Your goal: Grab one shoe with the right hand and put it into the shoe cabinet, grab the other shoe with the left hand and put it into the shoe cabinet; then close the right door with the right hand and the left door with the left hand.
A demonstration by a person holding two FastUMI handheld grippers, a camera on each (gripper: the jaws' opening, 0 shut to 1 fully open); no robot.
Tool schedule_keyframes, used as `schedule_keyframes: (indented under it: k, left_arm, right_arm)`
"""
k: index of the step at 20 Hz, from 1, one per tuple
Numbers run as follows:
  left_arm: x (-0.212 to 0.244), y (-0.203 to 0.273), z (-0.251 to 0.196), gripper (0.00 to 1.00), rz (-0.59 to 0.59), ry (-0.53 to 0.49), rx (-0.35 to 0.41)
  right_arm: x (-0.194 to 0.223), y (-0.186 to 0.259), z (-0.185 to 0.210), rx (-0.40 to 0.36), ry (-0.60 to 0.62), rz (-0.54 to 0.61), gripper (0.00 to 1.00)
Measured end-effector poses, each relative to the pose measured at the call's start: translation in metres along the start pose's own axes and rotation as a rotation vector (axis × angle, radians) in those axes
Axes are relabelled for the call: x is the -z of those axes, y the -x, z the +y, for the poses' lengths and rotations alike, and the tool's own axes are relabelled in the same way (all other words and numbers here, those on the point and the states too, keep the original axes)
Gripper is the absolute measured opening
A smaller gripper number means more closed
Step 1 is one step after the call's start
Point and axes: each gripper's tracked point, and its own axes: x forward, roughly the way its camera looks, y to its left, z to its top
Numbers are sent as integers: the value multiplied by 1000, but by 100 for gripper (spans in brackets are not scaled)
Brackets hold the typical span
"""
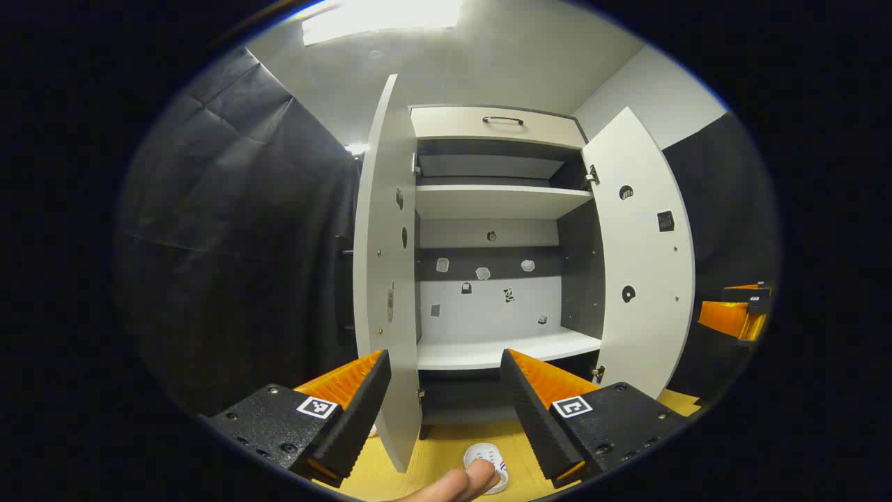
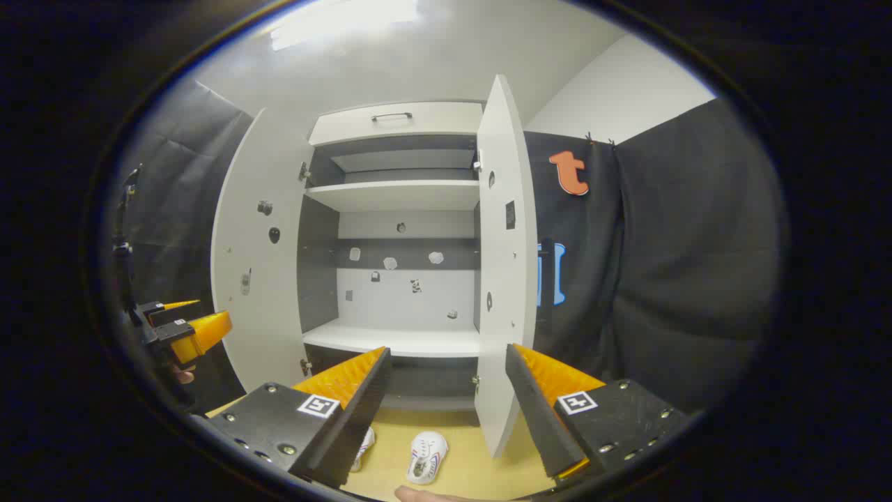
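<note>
While both claws hang raised in front of the open shoe cabinet (image 1: 488,230), neither holds anything. In the left gripper view, the left claw (image 1: 446,380) stands wide, its fingers spread to either side of the view's lower middle with bare air between them. Just below it a fingertip (image 1: 463,482) pokes in at the near edge, covering part of a white shoe (image 1: 486,457) that lies on the yellow wooden floor (image 1: 446,453) in front of the cabinet.

In the right gripper view, the right claw (image 2: 446,376) is likewise spread wide and empty. Below it one white shoe (image 2: 426,457) lies in plain sight on the floor, and the other shoe (image 2: 364,446) peeks out to its left, mostly hidden behind the claw's left finger. Both shoes lie near the cabinet's foot, outside it.

Farther off, the cabinet's left door (image 1: 382,279) and right door (image 1: 644,272) both stand swung open. The lower shelf (image 1: 502,348) is bare and white, with small stickers on the back wall above it; an upper shelf (image 1: 498,199) sits higher, and a drawer with a dark handle (image 1: 502,120) caps the top. At the far right of the left gripper view the other claw's fingers show; black cloth hangs on both sides.
</note>
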Motion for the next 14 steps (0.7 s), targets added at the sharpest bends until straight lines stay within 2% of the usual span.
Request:
schedule_keyframes:
  k: [2,4,8,9,14]
  left_arm:
    - [0,1,-3,95,3,6,18]
    - [2,0,-1,96,6,-1,7]
    - [8,3,-5,97,24,8,26]
    - [9,3,-5,95,28,8,25]
    - [13,6,-7,97,18,16,35]
  right_arm:
    - [-2,9,0,-8,-46,-2,98]
    - [-8,14,-1,2,-26,-28,96]
    - [-12,22,-3,37,28,-48,100]
    - [-10,23,-1,38,34,-42,96]
    - [4,20,4,20,12,-7,96]
